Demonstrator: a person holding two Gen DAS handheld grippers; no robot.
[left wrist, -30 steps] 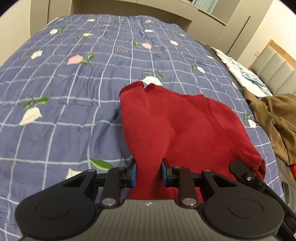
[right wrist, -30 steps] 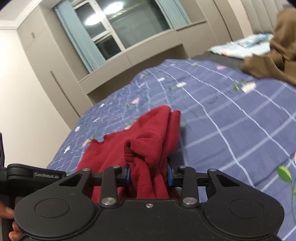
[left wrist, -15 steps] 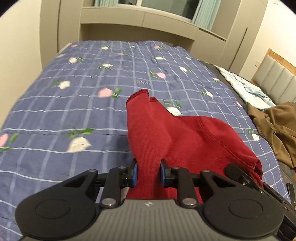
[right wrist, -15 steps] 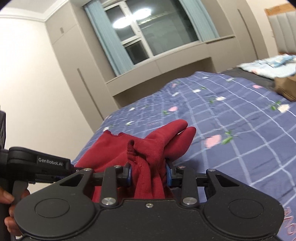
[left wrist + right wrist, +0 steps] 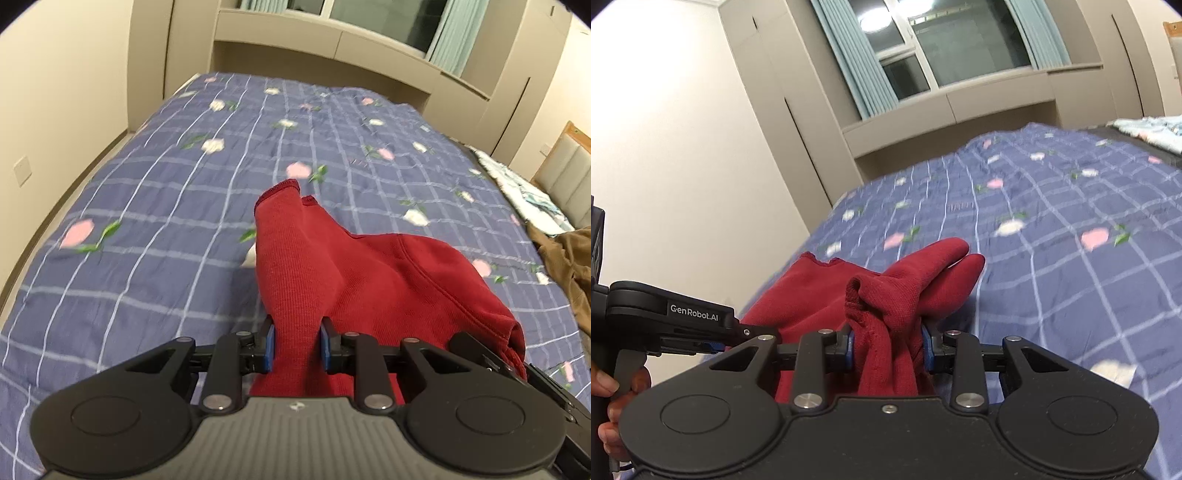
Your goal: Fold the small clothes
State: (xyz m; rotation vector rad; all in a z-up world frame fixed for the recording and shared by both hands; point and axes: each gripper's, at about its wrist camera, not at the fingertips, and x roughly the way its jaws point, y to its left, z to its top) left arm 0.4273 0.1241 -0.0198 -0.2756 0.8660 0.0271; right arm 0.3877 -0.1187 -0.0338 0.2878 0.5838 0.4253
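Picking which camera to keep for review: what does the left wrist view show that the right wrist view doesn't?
Only the left wrist view shows the brown garment at the bed's right edge and a wall socket. Only the right wrist view shows the window in full and a hand on the other gripper's handle. Both show the red sweater clamped in a gripper, the blue checked bedspread and the pale floral cloth.

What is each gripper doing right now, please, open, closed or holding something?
Left gripper: closed on the red sweater.
Right gripper: closed on a bunched part of the same sweater.
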